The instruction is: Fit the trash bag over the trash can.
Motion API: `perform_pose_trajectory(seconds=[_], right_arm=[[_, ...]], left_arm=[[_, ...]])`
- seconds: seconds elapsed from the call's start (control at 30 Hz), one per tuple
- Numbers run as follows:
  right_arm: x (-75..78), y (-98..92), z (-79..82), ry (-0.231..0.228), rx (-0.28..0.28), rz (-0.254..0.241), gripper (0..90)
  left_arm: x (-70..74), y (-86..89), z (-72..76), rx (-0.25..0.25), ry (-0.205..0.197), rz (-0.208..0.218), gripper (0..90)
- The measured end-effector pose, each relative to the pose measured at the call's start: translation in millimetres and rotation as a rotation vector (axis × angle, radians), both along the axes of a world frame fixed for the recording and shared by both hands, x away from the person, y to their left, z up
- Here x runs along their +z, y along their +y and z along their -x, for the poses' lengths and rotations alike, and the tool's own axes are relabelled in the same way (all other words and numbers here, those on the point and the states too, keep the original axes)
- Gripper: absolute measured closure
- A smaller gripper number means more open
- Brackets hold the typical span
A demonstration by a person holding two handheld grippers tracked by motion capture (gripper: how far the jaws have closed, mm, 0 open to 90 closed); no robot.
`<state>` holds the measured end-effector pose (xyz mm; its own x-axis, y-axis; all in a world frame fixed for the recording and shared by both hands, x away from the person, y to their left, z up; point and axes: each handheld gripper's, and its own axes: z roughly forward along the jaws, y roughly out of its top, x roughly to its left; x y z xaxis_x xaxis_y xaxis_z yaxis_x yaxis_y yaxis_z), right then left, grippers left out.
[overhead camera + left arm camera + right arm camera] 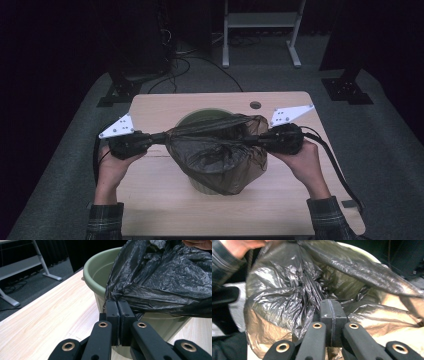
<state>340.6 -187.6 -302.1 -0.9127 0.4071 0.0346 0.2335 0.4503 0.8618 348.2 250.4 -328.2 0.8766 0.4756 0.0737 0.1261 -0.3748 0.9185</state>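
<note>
you are lining the green bin (pixel 200 118) with the black bag (pixel 220 150), and by the look of it you are about midway. the bag is already draped over the bin's mouth and down the side nearest you, so the near rim and most of the near wall are hidden under plastic. the far rim is still bare: a green arc shows behind the bag, and part of the inside wall is uncovered there. what seems left is to spread the bag's mouth wider, hook its edge over the whole rim, and push the slack down inside.

your left gripper (pixel 159 137), to the left of the bin, has its jaws pressed together on a pinched fold of the bag's edge; in the left gripper view the pads (pixel 112 308) meet with the film caught between them, just beside the bin's rim (pixel 96 285). your right gripper (pixel 254 139), on the opposite side of the bin, is likewise clamped on the bag, its pads (pixel 327 311) closed with crinkled plastic bunched around them.

the bag is thin, glossy and heavily creased, dark grey to black, and sheer enough to glow brownish where light comes through. it is pulled taut in a ridge across the bin between your two grips, with loose folds sagging below. the bin stands upright near the middle of the wooden table (pixel 150 200).
</note>
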Motion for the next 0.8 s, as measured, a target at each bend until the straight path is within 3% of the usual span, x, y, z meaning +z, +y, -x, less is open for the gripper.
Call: perform_pose_trajectory(seconds=[0.07, 0.13, 0.27, 0.37, 0.47, 0.57, 0.6, 0.7, 0.8], right_arm=[[2.8, -0.8, 0.3, -0.027, 0.0, -0.035, 70.2], [10.1, -2.7, -2.0, -0.053, -0.021, -0.089, 67.2], [22.1, -3.2, -19.5, -0.093, -0.079, -0.126, 56.0], [22.4, -2.0, -39.3, -0.084, -0.119, -0.136, 49.0], [16.2, 3.0, -63.0, -0.04, -0.127, -0.131, 48.4], [6.2, 9.4, -76.4, 0.012, -0.103, -0.104, 59.2], [2.7, 11.0, -78.5, 0.017, -0.102, -0.081, 73.8], [-1.2, 12.7, -82.1, 0.021, -0.097, -0.088, 89.2], [-3.6, 12.7, -88.9, 0.03, -0.119, -0.104, 89.8]], left_arm=[[-0.7, -1.1, -0.5, 0.004, -0.002, -0.002, 88.1], [-0.8, -0.8, -1.3, 0.01, -0.005, 0.001, 88.0], [-0.4, 1.7, -3.3, 0.016, -0.015, 0.014, 87.6], [0.3, 3.1, -5.8, 0.018, -0.022, 0.017, 87.4], [1.6, 2.8, -8.0, 0.016, -0.033, 0.021, 87.4], [3.1, 2.9, -10.5, 0.019, -0.046, 0.016, 87.4], [2.9, 2.8, -11.8, 0.02, -0.048, 0.017, 87.4], [1.6, 2.0, -17.3, 0.032, -0.058, 0.019, 87.5], [-0.1, -1.4, -23.4, 0.048, -0.077, -0.003, 87.6]])
